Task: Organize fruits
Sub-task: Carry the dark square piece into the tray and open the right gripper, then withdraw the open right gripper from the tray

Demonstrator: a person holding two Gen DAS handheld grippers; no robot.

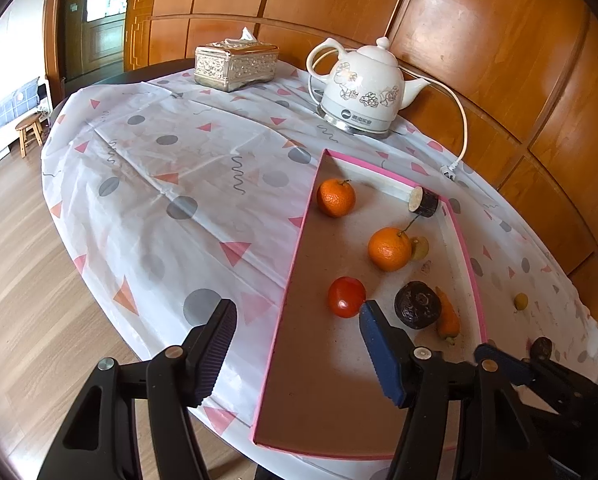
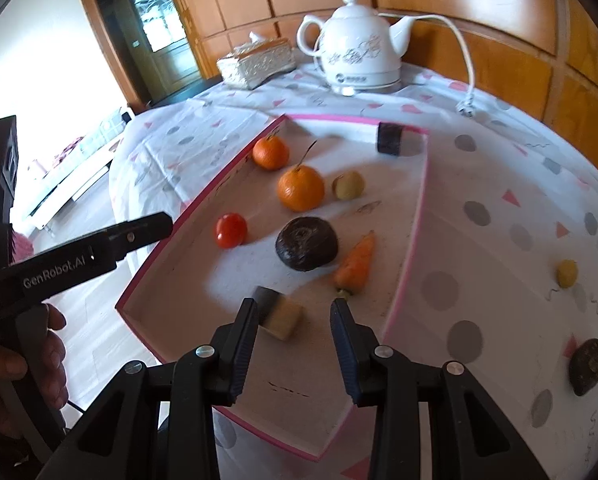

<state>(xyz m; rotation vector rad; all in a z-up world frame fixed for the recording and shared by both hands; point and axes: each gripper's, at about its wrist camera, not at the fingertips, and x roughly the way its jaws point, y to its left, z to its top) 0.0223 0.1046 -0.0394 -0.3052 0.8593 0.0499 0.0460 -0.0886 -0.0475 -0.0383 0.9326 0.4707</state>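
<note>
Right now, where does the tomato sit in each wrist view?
Left wrist view: the tomato lies low and centre-right in the pink-edged tray, just left of the left gripper's right fingertip.
Right wrist view: the tomato sits left of centre, by the tray's left wall.
Shared landmark: the dark round fruit, immediately right of it in both.

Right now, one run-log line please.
left gripper: open, empty | right gripper: open over cut piece | pink tray: holds fruit | two pieces outside

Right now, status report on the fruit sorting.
Left gripper open, empty. Right gripper open over cut chunk in the pink tray. Two pieces still out on the cloth.
</note>
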